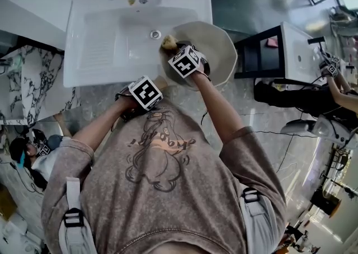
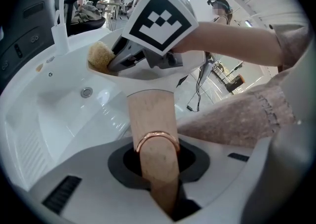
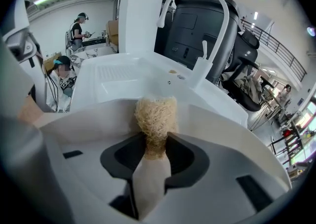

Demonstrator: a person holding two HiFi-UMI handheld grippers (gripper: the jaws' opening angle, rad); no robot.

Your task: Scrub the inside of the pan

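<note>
Wooden pan handle (image 2: 148, 119) is clamped tight betw. my left gripper (image 2: 157, 168) jaws, w/ a copper ring (image 2: 157, 139) round it right at the jaws. Beyond, the pan (image 1: 215, 46) sits over the white sink (image 1: 106, 40), right side. My right gripper (image 3: 155, 149) pinches a straw-coloured scrubber (image 3: 155, 114), pressed vs. the pan's inner wall near the rim. White faucet (image 3: 197, 11) stands at the basin's far edge.

Overhead head view, gripper views share pan (image 1: 218, 46)
</note>
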